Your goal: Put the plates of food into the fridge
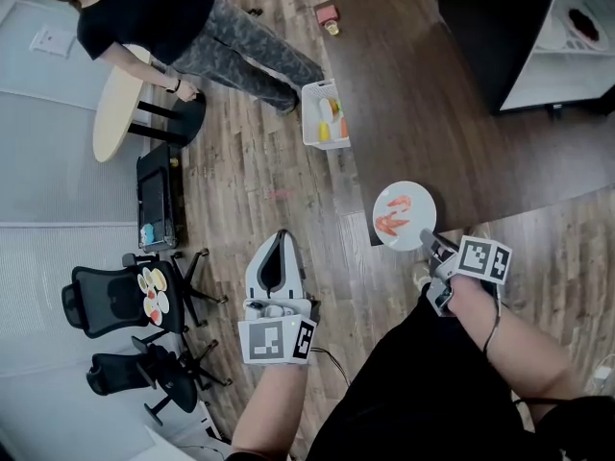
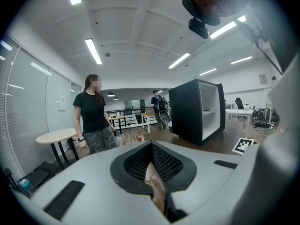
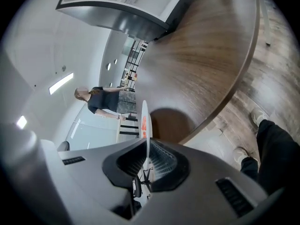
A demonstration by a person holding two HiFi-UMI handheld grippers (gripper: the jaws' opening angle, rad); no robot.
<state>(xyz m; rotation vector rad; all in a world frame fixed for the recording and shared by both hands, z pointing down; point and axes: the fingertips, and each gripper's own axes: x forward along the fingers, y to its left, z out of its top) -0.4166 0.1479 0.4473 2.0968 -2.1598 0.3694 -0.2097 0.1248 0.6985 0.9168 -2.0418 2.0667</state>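
Right gripper (image 1: 430,241): clenched on the near rim of the white plate (image 1: 416,221). The right gripper view shows that rim edge-on, nipped between the two pads (image 3: 145,125). The plate carries orange-red food (image 1: 391,222) and sits at the near left corner of the dark wooden table (image 1: 432,113), with its near part jutting past the table's near edge. Whether its underside touches the top cannot be determined. Left gripper (image 1: 281,236): held over the floor, well to the left of the table. Its jaws are drawn together with nothing between them, and only floorboards show through the slit in the left gripper view (image 2: 152,146). The fridge (image 1: 490,27), a black cabinet with a white interior, stands at the far right corner of the table, well apart from the plate. A white basket (image 1: 312,128) holding yellow and orange items stands on the floor just beside the table's left edge. A small pink-red object (image 1: 328,13) lies at the far left corner. A person in a black top (image 1: 144,12) stands beside a round pale table (image 1: 113,118), clear of the work area.
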